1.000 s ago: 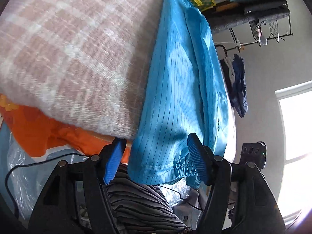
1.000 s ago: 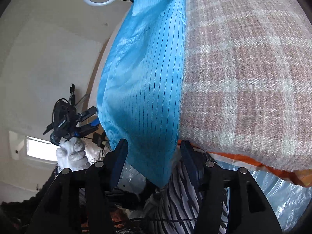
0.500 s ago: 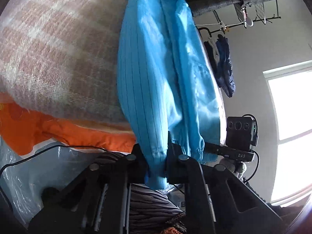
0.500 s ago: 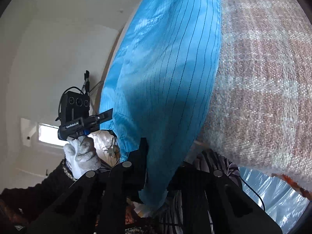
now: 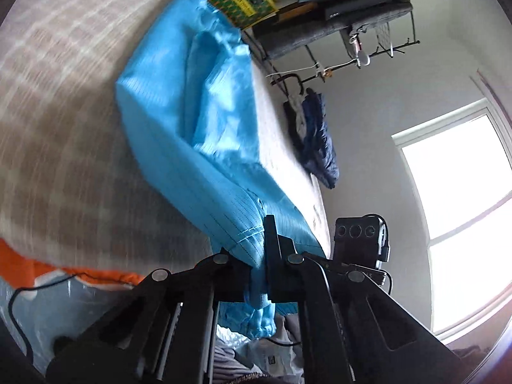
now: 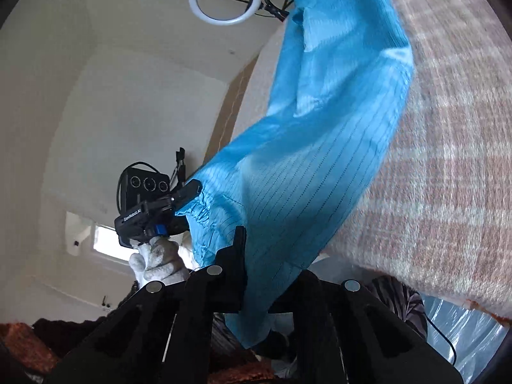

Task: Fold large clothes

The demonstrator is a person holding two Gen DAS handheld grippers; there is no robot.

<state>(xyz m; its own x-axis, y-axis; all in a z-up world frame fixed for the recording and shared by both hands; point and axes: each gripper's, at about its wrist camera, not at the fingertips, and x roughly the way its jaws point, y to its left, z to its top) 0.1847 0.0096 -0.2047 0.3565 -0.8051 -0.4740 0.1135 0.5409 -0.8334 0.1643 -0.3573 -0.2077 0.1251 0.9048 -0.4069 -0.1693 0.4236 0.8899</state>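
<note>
Draping from the bed's [image 5: 57,102] near edge, the garment [image 5: 198,147] is pinched at its hem by both left tongs [image 5: 260,268] and right tongs [image 6: 256,275]; thin, light, probably slippery, it is best held at stitched hems.

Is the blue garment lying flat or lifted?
Lifted: both the left gripper and right gripper clamp the blue garment's near edge above the plaid blanket.

The right gripper [image 6: 252,275] clamps the blue garment's [image 6: 307,166] near edge; the left gripper [image 6: 185,193] pinches its elastic cuff [image 6: 201,208], beside the plaid blanket [image 6: 448,160].
</note>
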